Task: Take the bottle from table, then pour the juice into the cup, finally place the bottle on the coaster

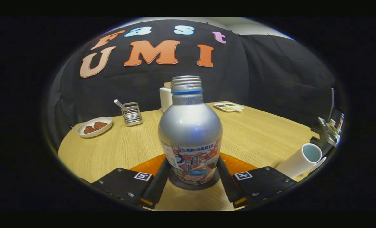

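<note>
Aluminium bottle (190,133), cap off with bare threads at the neck, stands upright between the fingers of the gripper (191,177), its base on a dark round coaster (192,184) that lies on an orange mat (238,164). Both fingers sit against the lower, labelled part of the body, one on each flank; whether they press or merely touch, I cannot tell. Judged handling: thin metal wall, stiff enough for a moderate grip but likely to dent if squeezed hard; smooth shoulder would be slippery, so the printed straight section where the fingers now lie is the better hold, low and near the weight. Fill level is hidden, so weight is unknown; an open mouth means any tilt risks spilling. White cup (302,160) is off to the right of the right finger, near the table (127,148) edge, and appears tilted toward the camera, though fisheye distortion may account for that. Open wood lies left and ahead of the bottle. Farther back stand a plate (94,126) with reddish food, a wire holder (131,114), a white container (165,98) and a small tray (229,107), all well apart from the bottle. Retreat straight back looks unobstructed.
</note>
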{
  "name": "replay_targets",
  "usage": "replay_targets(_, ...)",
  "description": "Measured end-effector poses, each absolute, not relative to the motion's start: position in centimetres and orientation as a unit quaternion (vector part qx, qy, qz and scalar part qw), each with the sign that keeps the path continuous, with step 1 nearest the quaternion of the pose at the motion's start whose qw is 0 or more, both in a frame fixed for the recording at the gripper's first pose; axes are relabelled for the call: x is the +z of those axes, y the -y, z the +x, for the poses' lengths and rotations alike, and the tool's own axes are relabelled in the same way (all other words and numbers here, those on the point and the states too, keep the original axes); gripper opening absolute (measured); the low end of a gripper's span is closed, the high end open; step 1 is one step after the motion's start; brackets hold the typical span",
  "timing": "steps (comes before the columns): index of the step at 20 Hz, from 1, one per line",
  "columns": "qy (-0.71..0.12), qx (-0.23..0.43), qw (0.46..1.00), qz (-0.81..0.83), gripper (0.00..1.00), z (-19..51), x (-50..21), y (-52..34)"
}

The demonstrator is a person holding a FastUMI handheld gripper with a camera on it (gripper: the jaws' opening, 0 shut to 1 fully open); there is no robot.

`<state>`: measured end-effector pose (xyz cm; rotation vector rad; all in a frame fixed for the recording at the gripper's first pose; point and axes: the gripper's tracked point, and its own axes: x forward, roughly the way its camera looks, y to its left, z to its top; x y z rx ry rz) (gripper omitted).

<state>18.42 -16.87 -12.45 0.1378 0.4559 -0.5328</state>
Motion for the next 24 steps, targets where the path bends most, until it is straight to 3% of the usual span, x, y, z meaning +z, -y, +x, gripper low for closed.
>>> replay_targets(4, -0.232, -0.265, 0.934, 0.051, 0.81, 18.0, -13.0, 17.0)
replay_targets(10, -0.235, -0.245, 0.940, 0.036, 0.97, 17.7, -13.0, 15.9)
replay_targets(24, -0.181, -0.224, 0.957, 0.027, 0.97, 10.7, -6.7, 12.5)
